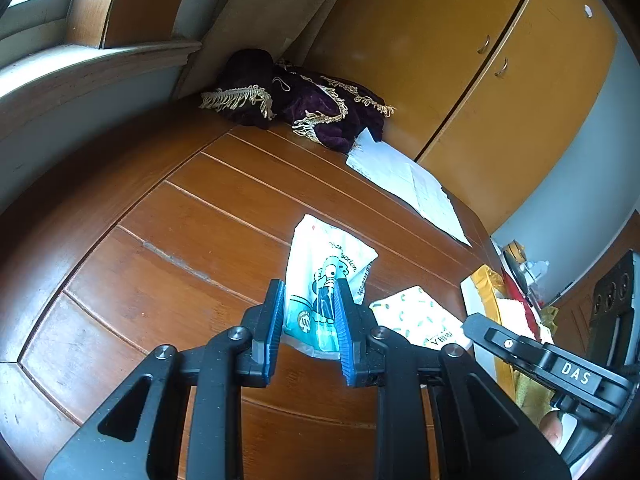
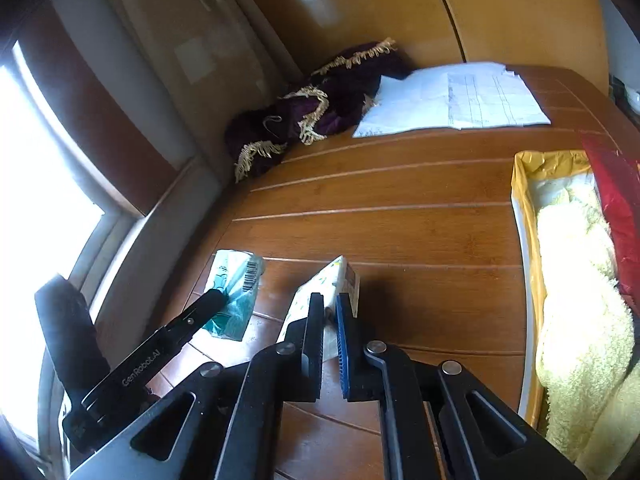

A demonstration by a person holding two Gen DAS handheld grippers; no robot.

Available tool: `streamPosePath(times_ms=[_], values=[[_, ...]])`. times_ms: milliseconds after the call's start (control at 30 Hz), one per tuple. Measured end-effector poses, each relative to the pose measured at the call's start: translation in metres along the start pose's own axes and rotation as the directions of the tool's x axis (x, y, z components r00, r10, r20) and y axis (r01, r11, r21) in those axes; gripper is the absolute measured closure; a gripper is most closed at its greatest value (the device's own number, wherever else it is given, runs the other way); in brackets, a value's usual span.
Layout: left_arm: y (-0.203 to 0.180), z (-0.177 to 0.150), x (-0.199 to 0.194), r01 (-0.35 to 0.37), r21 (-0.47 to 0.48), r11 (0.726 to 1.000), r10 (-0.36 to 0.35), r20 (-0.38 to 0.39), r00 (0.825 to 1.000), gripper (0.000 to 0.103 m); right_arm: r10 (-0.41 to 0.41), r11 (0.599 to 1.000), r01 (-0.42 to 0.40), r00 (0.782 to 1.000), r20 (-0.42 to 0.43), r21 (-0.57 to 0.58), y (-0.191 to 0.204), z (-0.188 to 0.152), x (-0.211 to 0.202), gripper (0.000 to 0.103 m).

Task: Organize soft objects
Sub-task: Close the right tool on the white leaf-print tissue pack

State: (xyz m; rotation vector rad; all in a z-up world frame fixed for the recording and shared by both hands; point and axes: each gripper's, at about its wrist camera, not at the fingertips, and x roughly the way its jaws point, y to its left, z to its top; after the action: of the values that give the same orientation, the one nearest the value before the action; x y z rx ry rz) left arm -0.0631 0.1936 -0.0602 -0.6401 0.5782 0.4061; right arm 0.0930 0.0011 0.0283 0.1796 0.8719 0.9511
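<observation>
My left gripper [image 1: 310, 312] clamped the teal tissue pack [image 1: 320, 280], my right gripper [image 2: 330, 320] the yellow-speckled tissue pack [image 2: 328, 284]; next, I judged, carry both toward the towel-filled box [image 2: 524, 208] at 3 o'clock.

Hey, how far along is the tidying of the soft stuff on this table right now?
Partly done. A fluffy yellow towel already lies in the yellow-lined box. In hand: the left gripper is closed on the teal tissue pack, and the right gripper is pinching the spotted tissue pack. Both packs are still outside the box, and the purple fringed cloth lies heaped in the far corner.
</observation>
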Motion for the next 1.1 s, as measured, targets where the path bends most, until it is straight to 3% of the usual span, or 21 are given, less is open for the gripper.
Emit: streamPosePath(times_ms=[100,233,333,367,433,467,500,733,967,1100], values=[[-0.003,-0.001,-0.001,-0.005,0.015,1.0,0.005,0.006,1.0,0.081,-0.039,0.997,0.042,0.998,0.056,-0.066,0.006,-0.003,-0.002,0.099],[-0.003,-0.001,0.0,-0.015,0.01,1.0,0.015,0.003,1.0,0.081,-0.044,0.996,0.043,0.999,-0.013,-0.075,0.007,-0.009,0.015,0.102],[0.0,0.0,0.001,-0.007,-0.005,1.0,0.007,-0.005,1.0,0.081,-0.018,0.999,0.016,0.998,-0.059,-0.033,0.001,-0.012,0.024,0.095],[0.0,0.0,0.001,-0.009,-0.007,1.0,0.009,-0.004,1.0,0.081,-0.011,1.0,0.01,0.998,-0.061,-0.017,-0.002,-0.013,0.025,0.09],[0.001,0.0,0.001,-0.01,-0.008,1.0,0.01,-0.001,1.0,0.081,0.001,1.0,-0.001,0.999,-0.049,-0.001,-0.004,-0.012,0.023,0.063],[0.001,0.0,0.001,-0.007,-0.009,1.0,0.007,-0.001,1.0,0.081,0.003,1.0,-0.003,0.999,-0.037,-0.003,-0.003,-0.013,0.022,0.041],[0.001,0.0,0.0,-0.006,-0.01,1.0,0.006,-0.001,1.0,0.081,0.001,1.0,-0.001,1.0,-0.025,-0.015,0.001,-0.014,0.022,0.033],[0.003,0.001,-0.001,-0.008,-0.023,1.0,0.008,0.0,1.0,0.081,-0.098,0.982,0.086,0.993,-0.059,-0.17,0.032,-0.029,0.043,0.033],[0.003,0.0,0.001,-0.011,-0.025,1.0,0.011,-0.005,1.0,0.081,-0.134,0.979,0.119,0.987,-0.087,-0.166,0.028,-0.033,0.054,0.033],[0.003,0.0,0.001,-0.011,-0.024,1.0,0.011,-0.008,1.0,0.081,-0.147,0.975,0.13,0.986,-0.081,-0.181,0.03,-0.033,0.054,0.04]])
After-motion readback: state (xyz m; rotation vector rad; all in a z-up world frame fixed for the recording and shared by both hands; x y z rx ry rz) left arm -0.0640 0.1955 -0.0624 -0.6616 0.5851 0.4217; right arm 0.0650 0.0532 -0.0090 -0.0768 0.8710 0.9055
